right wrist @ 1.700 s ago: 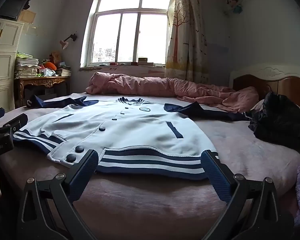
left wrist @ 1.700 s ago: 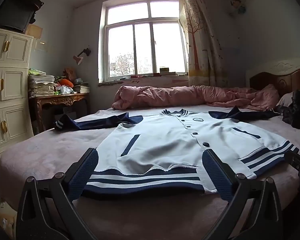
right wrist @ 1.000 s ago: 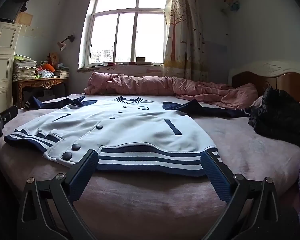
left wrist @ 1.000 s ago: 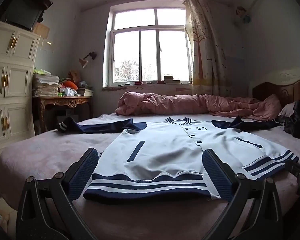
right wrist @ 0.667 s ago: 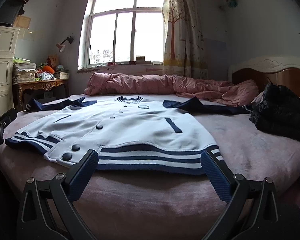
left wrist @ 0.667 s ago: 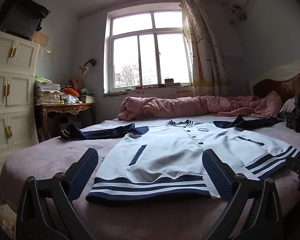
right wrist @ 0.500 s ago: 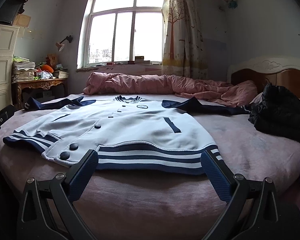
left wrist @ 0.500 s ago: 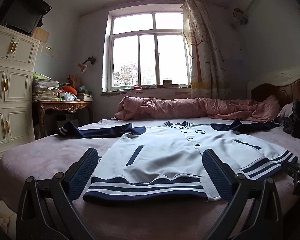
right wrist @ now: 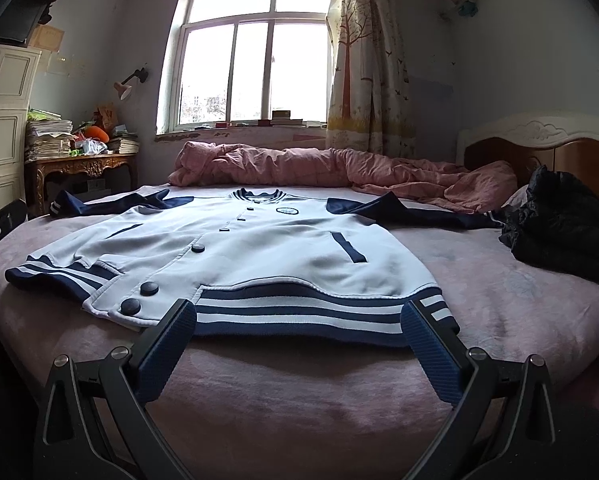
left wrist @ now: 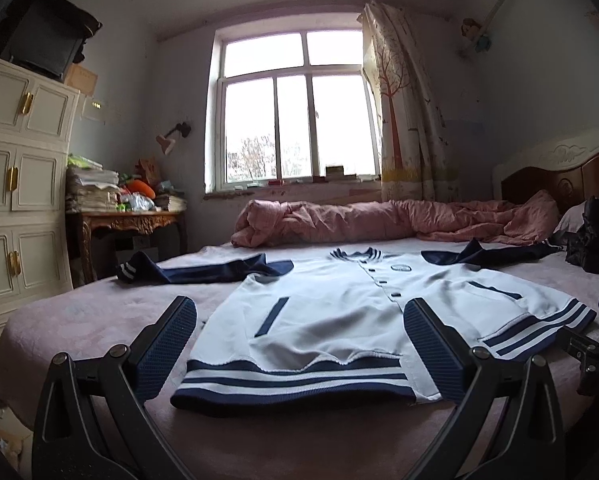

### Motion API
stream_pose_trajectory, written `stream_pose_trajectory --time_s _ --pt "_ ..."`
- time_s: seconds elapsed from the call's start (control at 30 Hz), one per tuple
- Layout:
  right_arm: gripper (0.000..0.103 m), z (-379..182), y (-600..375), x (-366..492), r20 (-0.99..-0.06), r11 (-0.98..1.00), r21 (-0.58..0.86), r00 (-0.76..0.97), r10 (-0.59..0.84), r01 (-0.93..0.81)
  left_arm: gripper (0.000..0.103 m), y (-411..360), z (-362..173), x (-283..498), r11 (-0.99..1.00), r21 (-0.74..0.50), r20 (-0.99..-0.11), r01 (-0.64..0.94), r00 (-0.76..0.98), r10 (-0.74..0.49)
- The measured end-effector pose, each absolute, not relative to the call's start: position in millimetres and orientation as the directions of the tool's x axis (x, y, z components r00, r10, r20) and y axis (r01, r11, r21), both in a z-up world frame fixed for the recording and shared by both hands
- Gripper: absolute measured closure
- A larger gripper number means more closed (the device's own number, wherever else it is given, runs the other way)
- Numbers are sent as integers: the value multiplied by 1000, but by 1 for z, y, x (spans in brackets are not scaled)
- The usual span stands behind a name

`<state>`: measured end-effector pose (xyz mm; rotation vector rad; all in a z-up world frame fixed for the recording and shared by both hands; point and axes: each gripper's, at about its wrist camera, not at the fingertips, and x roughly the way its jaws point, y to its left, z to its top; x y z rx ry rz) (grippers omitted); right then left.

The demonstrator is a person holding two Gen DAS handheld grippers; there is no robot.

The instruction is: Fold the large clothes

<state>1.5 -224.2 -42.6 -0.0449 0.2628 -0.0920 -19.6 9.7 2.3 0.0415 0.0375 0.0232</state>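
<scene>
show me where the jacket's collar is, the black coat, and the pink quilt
jacket collar [right wrist: 259,193], right wrist view, on the striped neckband.
black coat [right wrist: 563,220], right wrist view, on the middle of the crumpled heap.
pink quilt [left wrist: 339,220], left wrist view, on the rolled part under the window.

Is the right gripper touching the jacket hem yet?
Cannot tell. In the right wrist view the open right gripper has both fingertips overlapping the jacket hem, with nothing between them; contact or gap isn't plain.
</scene>
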Motion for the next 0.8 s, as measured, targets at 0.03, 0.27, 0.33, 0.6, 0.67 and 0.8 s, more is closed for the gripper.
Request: stream_pose_trajectory --time_s 0.03,0.27,0.33,0.6,0.67,0.8 --pt "0 -42 -225 2 -259 995 -56 961 -94 83 0 10 3 -22 999 45 -25 -24 999 25" --pt "0 -42 -225 1 -251 996 -39 964 -90 83 0 14 7 -32 999 26 28 -19 999 18" --pt "0 -43 -225 2 -255 995 -43 963 -93 85 0 15 8 -32 1000 22 30 -22 999 21" --pt "0 -43 -225 1 -257 995 -44 962 -94 86 0 19 10 -30 1000 -9 8 9 1000 -8" --pt "0 -43 -226 1 -258 995 -43 962 -94 86 0 20 9 -28 999 -30 -7 25 1000 -25" --pt "0 -43 -225 1 -257 996 -40 962 -92 85 0 22 8 -25 999 -42 -27 14 1000 -15"
